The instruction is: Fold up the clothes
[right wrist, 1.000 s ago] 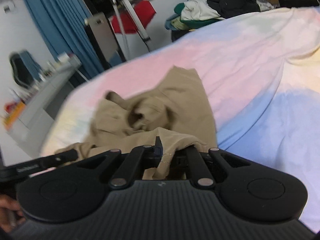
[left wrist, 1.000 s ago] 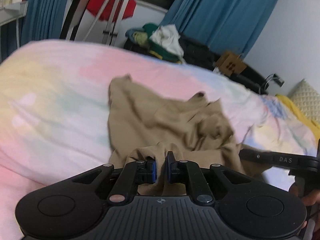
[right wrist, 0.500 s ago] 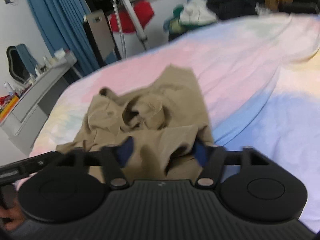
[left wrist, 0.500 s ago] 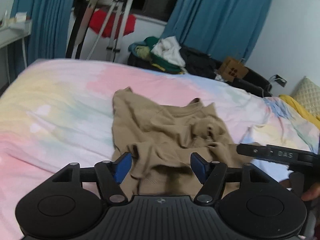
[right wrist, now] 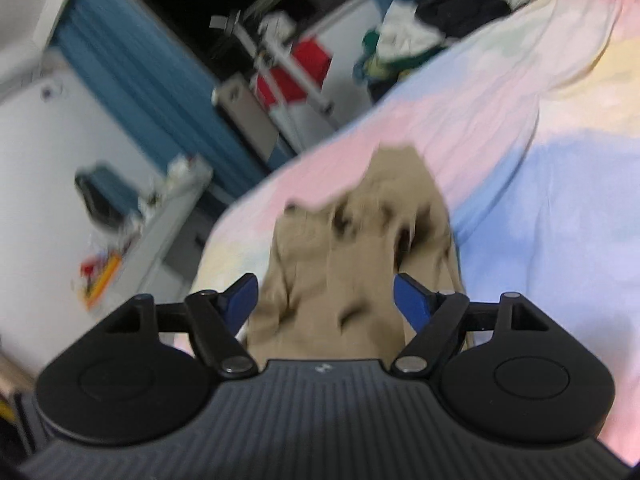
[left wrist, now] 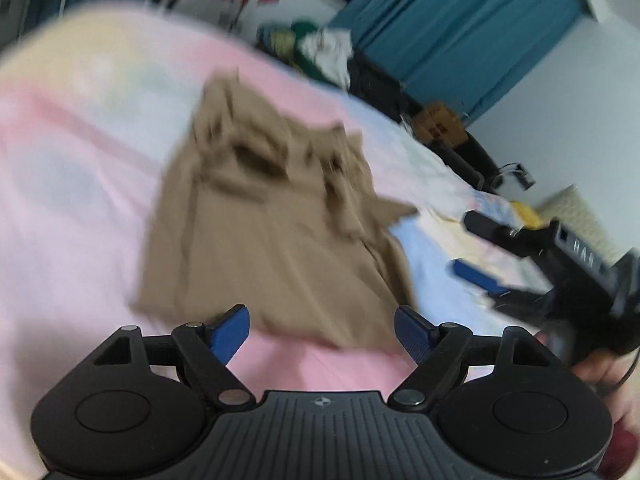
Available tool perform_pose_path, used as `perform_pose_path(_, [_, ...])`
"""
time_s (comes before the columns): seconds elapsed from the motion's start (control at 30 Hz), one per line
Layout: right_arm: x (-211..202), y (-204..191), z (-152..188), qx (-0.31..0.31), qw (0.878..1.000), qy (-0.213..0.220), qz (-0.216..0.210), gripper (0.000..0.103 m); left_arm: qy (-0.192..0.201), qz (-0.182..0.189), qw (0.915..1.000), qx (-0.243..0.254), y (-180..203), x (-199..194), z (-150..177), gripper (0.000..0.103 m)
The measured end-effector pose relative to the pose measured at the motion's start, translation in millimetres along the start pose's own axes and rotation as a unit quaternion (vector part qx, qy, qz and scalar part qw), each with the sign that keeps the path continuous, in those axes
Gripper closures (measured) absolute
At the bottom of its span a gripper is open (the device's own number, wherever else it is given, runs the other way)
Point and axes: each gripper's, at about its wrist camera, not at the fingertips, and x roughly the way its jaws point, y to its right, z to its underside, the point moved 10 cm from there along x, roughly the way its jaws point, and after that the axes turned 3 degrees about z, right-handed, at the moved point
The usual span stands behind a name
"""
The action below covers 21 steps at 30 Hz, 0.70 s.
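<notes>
Left wrist view: the left gripper [left wrist: 322, 330] has let go — a second ago its blue pads pinched the tan shirt's [left wrist: 276, 216] hem; now the jaws are opening, nothing between them, hem just ahead at twelve o'clock. The right gripper [right wrist: 325, 298], seen at three o'clock in the left view, released too and stands wide, pressing on nothing. The shirt lies rumpled on the pastel bedsheet [left wrist: 80, 184], collar end far. That fold looks laid down — next comes a fresh grasp, probably at the sides.
</notes>
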Motion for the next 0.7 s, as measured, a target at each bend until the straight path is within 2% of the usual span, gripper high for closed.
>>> perform_pose_path(0.1, [9,5,32,0.078,0.994,-0.065,-0.039,0.026,-0.011,0.02,0.9965,-0.08,-18,15,11,0.022])
perform_pose_path(0.23, [32,19,75,0.179,0.97,-0.152,-0.057,0.025,0.006,0.03,0.9834,-0.179,-51,29,11,0.025])
perform_pose_path(0.33, [46,26,93,0.235,0.954,-0.176,-0.059,0.026,0.033,0.06,0.9668,-0.246,-69,33,3,0.025])
perform_pose_path(0.4, [58,28,103,0.266,0.942,-0.19,-0.068,0.026,0.049,0.072,0.9616,-0.26,-73,35,-2,0.026])
perform_pose_path(0.5, [71,35,103,0.318,0.929,-0.175,-0.074,0.026,0.065,0.079,0.9596,-0.262,-74,37,-8,0.028])
perform_pose_path(0.57, [74,43,95,0.335,0.928,-0.151,-0.064,0.026,0.079,0.083,0.9596,-0.257,-74,36,-11,0.035])
perform_pose_path(0.7, [68,57,80,0.356,0.929,-0.092,-0.049,0.028,0.107,0.12,0.955,-0.249,-63,23,-18,0.036])
